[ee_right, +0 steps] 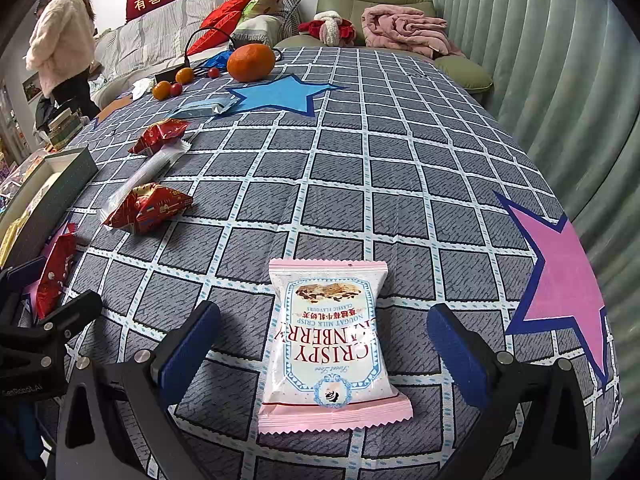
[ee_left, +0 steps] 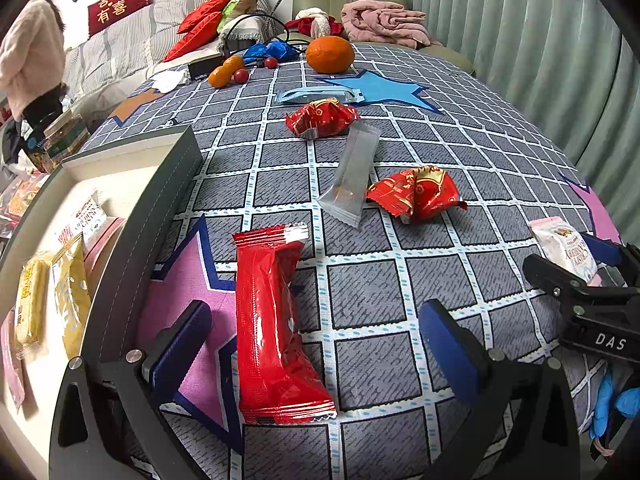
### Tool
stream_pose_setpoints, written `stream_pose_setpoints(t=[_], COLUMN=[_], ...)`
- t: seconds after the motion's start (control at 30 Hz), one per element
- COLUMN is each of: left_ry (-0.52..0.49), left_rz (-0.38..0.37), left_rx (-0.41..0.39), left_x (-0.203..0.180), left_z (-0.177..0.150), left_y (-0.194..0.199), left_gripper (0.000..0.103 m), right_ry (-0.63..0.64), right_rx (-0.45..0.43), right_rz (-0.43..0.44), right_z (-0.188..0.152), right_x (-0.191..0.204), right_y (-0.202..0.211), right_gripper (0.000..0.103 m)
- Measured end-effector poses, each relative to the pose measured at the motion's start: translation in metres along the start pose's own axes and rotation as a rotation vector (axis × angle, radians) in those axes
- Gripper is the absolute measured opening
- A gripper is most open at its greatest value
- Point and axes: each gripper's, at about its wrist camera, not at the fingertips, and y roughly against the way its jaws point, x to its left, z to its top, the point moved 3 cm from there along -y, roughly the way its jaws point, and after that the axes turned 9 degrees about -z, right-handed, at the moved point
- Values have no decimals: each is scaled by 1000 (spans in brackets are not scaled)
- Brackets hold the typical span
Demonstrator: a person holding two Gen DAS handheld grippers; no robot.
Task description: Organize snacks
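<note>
Already partly filled, the grey-walled, white-lined rectangular storage box (ee_left: 176, 160) sits at the left edge of the bench (ee_left: 400, 280), which wears a grey checked cloth with coloured stars; yellow and pink packets lie inside it. Just right of the box, the left tongs (ee_left: 316, 344) hang wide apart around the long glossy red foil snack bar (ee_left: 272, 320), which lies flat on the cloth with its crimped end toward the camera, pads clear of it on both sides. Further toward the middle of the bench lie a clear grey plastic sachet (ee_left: 352, 176) between two crumpled red-and-gold foil packets (ee_left: 416, 194), untouched, with oranges near the far edge. At the near right, the right tongs (ee_right: 320, 356) likewise stand apart around the flat pink-and-white "Crispy Cranberry" nougat packet (ee_right: 332, 348), which lies face up, not yet gripped.

Risks, as I judge them: both wrappers are slick and thin, so pads closing low may pinch only film and let it slide, or bunch the loose cloth underneath. The red bar is long; held near one end it would likely droop and catch the box wall. The two tools are close together, so carrying both to the box at once could make them collide
</note>
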Motion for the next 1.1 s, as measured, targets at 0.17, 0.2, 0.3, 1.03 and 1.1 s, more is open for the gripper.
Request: stream_pose_setpoints(t=[0.17,0.2,0.3,1.03,1.1], left_ry=[0,0,0,-15,-21], left_rz=[0,0,1,-20,-28], left_rx=[1,1,0,134,143], left_x=[0,0,0,-8,-12], left_z=[0,0,0,3,2], left_y=[0,0,0,3,5], left_gripper=[103,103,103,102,96], right_ry=[0,0,0,45,54], right_rx=[0,0,-1,132,156], right_rz=[0,0,0,19,18], right_z=[0,0,0,7,9], right_x=[0,0,0,1,1], right_y=[0,0,0,-3,-2], right_gripper=[103,103,103,103,102])
